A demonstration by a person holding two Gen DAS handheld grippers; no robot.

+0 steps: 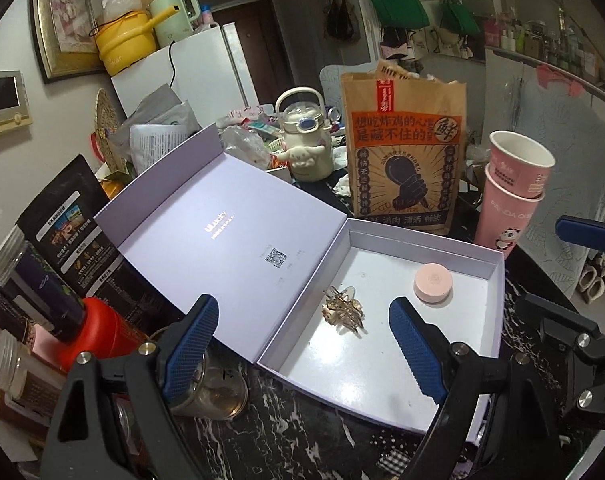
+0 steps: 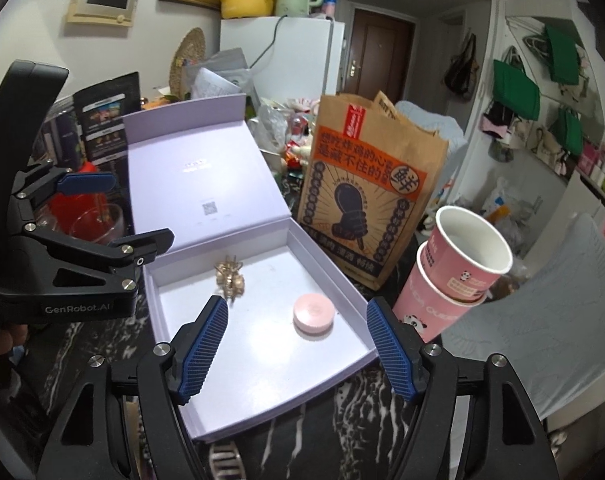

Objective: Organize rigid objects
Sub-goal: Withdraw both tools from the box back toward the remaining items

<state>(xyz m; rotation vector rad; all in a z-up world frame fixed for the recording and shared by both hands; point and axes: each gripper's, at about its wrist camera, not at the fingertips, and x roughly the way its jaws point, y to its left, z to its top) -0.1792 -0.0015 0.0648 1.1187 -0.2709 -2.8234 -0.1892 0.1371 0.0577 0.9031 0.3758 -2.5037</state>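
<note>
Nearest the lens, the right tool (image 2: 296, 350) is hanging with its blue ribbed pads spread apart and nothing between them, looking down over the near wall of the open lavender box (image 2: 262, 412), which is sitting on the dark marbled counter (image 2: 342, 408). The left tool (image 1: 302, 350) is likewise standing wide and gripping nothing, one pad reaching over the box floor and the other over the box's hinged lid (image 1: 206, 240); both are poised above the tray rather than touching anything in it, which I am reading as a pause between placements. The box appears to be serving as the collecting place: inside it the gold hair claw (image 2: 231, 278) is lying toward the left wall and the pink round case (image 2: 313, 314) is resting flat toward the right, the two well apart, with bare floor around them. The lid is leaning back open to the left, keeping the tray reachable. At the left edge of the left wrist view a glass jar (image 1: 212, 394) is sitting just beside the box, near a red tin (image 1: 102, 328); their contents are too unclear to tell. Beyond the box a brown paper bag (image 2: 366, 196) is standing upright, its inside hidden, and just beside it two pink paper cups (image 2: 458, 276) are nesting one in the other, the top one looking empty. Farther back a cream kettle (image 1: 306, 140) is standing amid clutter.
</note>
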